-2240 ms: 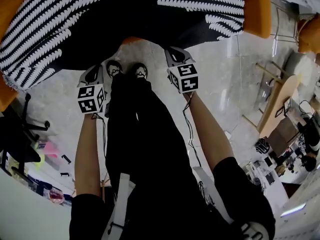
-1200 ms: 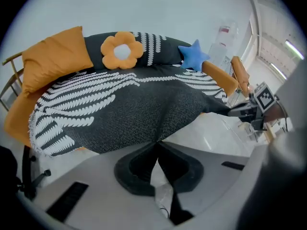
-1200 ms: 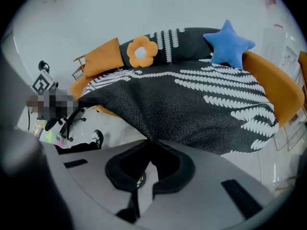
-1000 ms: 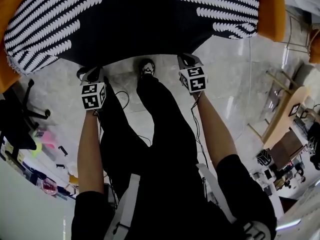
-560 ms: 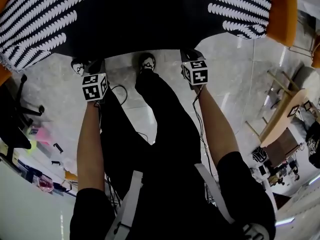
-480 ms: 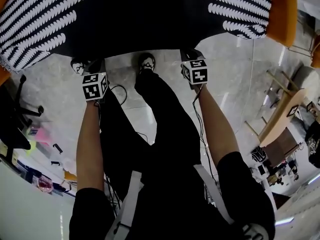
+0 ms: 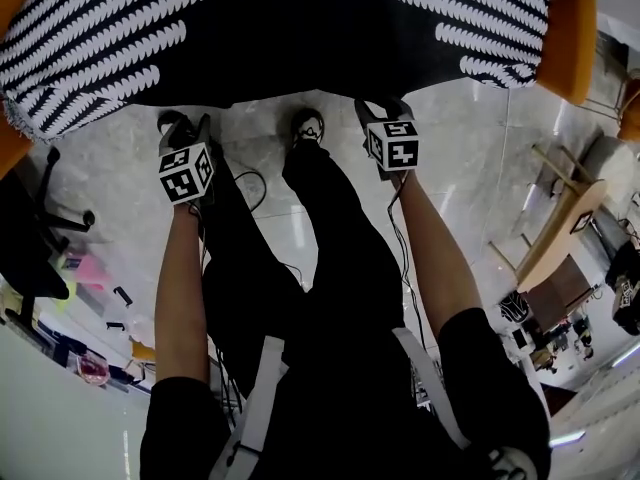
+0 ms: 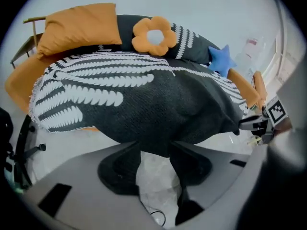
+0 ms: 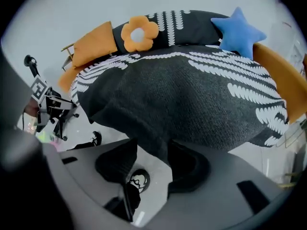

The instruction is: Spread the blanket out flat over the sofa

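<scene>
Sofa draped; blanket hem overhangs front. Left gripper, right gripper: jaws just spread, hem loose between. Releasing; next, withdraw.

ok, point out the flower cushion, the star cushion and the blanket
flower cushion point(image 8: 140, 38): left gripper view, on its left petal.
star cushion point(image 9: 238, 32): right gripper view, centre of the star.
blanket point(image 9: 192, 99): right gripper view, plain dark middle panel.

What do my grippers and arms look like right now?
The left gripper and right gripper are dark grey, each carrying a white cube with black square markers. A thin black cable trails from each. Short black sleeves; forearms bare.
</scene>
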